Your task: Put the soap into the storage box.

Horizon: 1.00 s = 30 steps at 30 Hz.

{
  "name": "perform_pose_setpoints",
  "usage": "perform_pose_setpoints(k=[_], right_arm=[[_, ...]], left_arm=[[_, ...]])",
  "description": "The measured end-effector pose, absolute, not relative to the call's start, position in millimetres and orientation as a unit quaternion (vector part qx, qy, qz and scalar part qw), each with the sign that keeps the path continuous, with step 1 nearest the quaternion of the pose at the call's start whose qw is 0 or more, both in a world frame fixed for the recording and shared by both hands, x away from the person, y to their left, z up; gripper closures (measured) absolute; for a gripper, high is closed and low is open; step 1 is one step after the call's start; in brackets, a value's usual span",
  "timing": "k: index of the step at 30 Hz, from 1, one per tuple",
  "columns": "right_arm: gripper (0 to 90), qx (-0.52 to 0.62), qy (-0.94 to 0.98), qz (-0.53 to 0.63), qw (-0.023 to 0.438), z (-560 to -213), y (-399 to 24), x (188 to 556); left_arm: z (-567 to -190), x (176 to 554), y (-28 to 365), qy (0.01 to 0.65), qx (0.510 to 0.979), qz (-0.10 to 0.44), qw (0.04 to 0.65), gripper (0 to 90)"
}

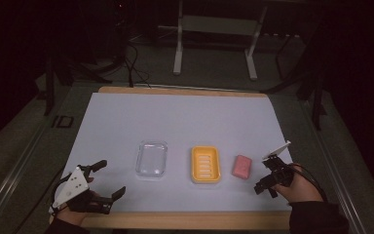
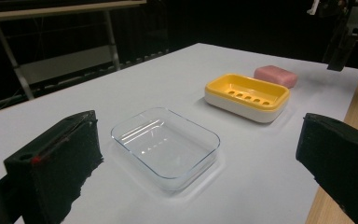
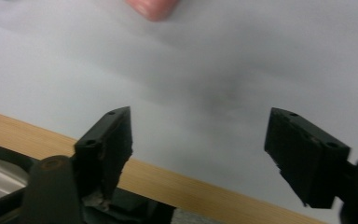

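Overhead, a white sheet covers the wooden table, and three things lie in a row on it: a clear plastic dish, a yellow soap tray and a pink soap bar. The right gripper sits just beside the soap at its right, jaws apart and empty. The left gripper rests near the front left corner, jaws spread wide, holding nothing. Along the left gripper view, the clear dish lies nearest, between the two open jaws, then the yellow tray, then the soap just behind it. Finally, the right gripper view is blurred: jaws parted over white sheet, the soap's edge at top.
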State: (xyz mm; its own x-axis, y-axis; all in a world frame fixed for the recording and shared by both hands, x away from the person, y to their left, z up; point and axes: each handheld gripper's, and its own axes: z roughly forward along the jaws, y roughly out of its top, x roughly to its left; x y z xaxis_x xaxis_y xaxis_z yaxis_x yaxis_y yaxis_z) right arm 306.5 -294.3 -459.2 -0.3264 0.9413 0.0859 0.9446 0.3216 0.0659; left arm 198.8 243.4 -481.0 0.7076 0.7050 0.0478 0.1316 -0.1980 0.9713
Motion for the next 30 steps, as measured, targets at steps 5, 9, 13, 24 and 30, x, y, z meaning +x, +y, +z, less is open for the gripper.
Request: perform_pose_setpoints(k=[5, 9, 13, 24, 30], right_arm=[[12.7, -0.578, -0.813, -0.061, 0.022, -458, -285, 307], [10.8, -0.563, -0.823, -0.074, 0.019, -453, -272, 311], [10.6, -0.554, -0.829, -0.08, 0.01, -450, -260, 315], [17.6, -0.566, -0.821, -0.074, -0.014, -457, -239, 333], [11.3, -0.564, -0.82, -0.088, -0.043, -464, -235, 343]], left_arm=[[-481, 199, 243, 0.285, 0.732, 0.253, 0.564, 0.2], [-481, 199, 243, 0.285, 0.732, 0.253, 0.565, 0.2], [-481, 199, 243, 0.285, 0.732, 0.254, 0.565, 0.2], [-481, 198, 243, 0.283, 0.733, 0.256, 0.562, 0.2], [-481, 199, 243, 0.285, 0.733, 0.255, 0.563, 0.2]])
